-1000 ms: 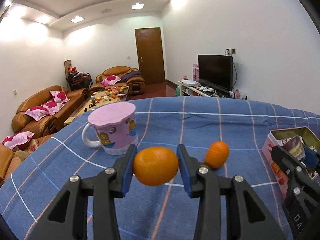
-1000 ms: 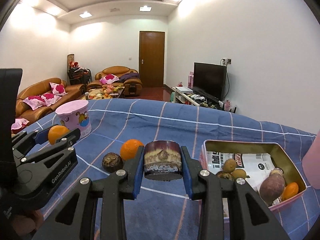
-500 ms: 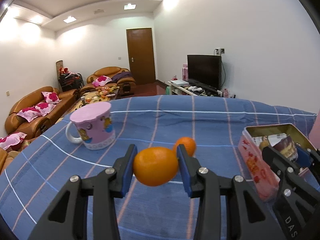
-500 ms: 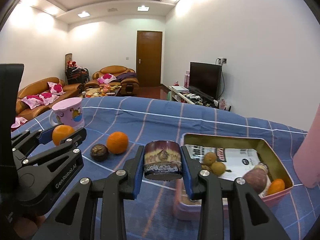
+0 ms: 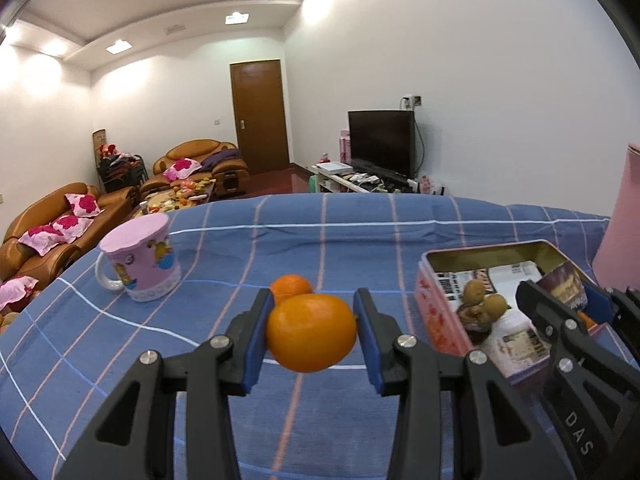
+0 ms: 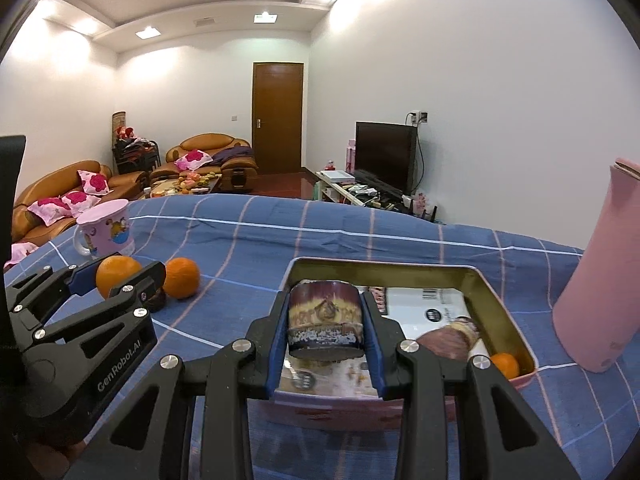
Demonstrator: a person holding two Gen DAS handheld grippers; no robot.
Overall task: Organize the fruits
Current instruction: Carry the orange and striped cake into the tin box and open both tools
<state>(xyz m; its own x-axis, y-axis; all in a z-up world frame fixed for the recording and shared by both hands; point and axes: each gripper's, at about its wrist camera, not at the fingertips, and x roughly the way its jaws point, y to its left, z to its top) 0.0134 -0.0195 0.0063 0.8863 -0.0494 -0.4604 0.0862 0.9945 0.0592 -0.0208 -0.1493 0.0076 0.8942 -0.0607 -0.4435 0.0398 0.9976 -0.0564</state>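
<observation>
So, held by us: the left gripper (image 5: 311, 334) is clamped on an orange (image 5: 311, 333) at lower centre of the left wrist view; the right gripper (image 6: 325, 322) is clamped on a dark brown, cup-shaped item (image 6: 326, 322) at lower centre of the right wrist view.
Finger opening: both pairs stand narrow, blue pads pressed on each load's sides.
Tin: we see the tin (image 6: 506, 316) just behind the right load, already holding small brown fruits (image 5: 482, 300), a purplish round one (image 6: 446, 342) and a small orange piece (image 6: 505, 365).
Left on cloth: a second orange (image 6: 182, 278) and a dark round fruit (image 6: 156, 302) lie beyond, left of the tin.
Farther: pink mug (image 5: 140, 262).
Progress: we judge it partway; two carried, two waiting.
</observation>
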